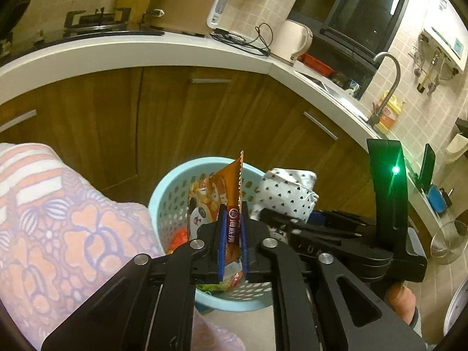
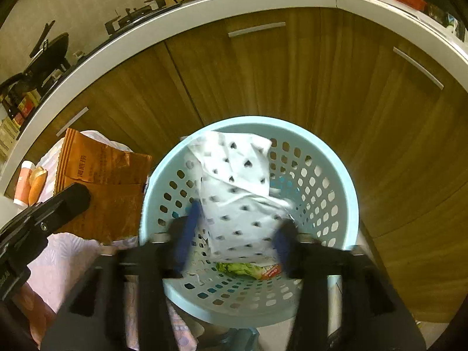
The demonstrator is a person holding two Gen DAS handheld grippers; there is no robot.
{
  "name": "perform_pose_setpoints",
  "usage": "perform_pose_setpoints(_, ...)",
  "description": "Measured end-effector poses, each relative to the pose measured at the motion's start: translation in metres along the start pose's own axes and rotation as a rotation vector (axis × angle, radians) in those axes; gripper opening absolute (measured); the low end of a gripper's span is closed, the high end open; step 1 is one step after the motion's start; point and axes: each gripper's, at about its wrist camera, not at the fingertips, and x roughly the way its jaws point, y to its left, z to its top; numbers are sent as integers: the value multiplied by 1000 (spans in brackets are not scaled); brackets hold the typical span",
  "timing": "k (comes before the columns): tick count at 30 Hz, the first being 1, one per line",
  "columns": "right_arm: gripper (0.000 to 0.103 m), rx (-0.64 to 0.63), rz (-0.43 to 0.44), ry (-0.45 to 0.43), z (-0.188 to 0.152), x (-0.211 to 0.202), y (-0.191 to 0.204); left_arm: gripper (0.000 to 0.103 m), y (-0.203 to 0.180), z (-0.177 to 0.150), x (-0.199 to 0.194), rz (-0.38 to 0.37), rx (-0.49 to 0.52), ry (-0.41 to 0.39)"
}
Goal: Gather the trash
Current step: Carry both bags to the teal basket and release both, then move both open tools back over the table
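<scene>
Hovering both grippers over the blue basket (image 2: 336, 175) right now, which sits on the floor in front of the wooden cabinet doors (image 1: 163, 117) under the counter. Everything below is relative to that basket

Left gripper (image 1: 232, 234) is pinched tight on an orange snack wrapper (image 1: 231, 193), the blue pads clamping it flat so it sticks up like a little flag. From the left wrist view the wrapper hangs above the near side of the basket rim, not inside yet. Makes sense to hold it by the lower end, a floppy foil bag would slip otherwise

Right gripper (image 2: 234, 237) has its jaws spread fairly wide, and the white paper with little heart prints (image 2: 234, 181) sits between the fingers, already down inside the basket and leaning on the far wall. I can't tell if the pads are actually touching it, the fingers are blurred, but it looks let go to me

More junk lies at the basket's bottom, something green and a red-printed wrapper (image 2: 251, 270)

My guess: the paper is dropped, the orange wrapper goes in next, it just needs the left jaws to open over the middle of the basket
</scene>
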Motion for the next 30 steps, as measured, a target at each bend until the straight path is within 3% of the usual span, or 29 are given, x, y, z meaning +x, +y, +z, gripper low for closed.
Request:
perform_pose_setpoints(1, 59, 1, -3, -3, -1, 0, -1, 12, -1, 0, 2, -3, 2, 5)
perform_pose_setpoints(5, 60, 2, -5, 2, -1, -1, -1, 38, 2, -2, 5, 4, 0, 19)
perform_pose_setpoints(8, 63, 11, -7, 2, -1, -2, -3, 46, 7, -5, 4, -8, -14, 27)
perform_pose_setpoints(18, 63, -21, 5, -44, 2, -20, 16, 46, 24, -12, -29, 32, -46, -22)
perform_pose_setpoints(26, 63, -158, 24, -198, 8, -58, 96, 48, 60, -15, -108, 136, -104, -143)
perform_pose_setpoints(30, 62, -225, 98, -248, 8, -73, 151, 60, 86, -19, -156, 234, -141, -217)
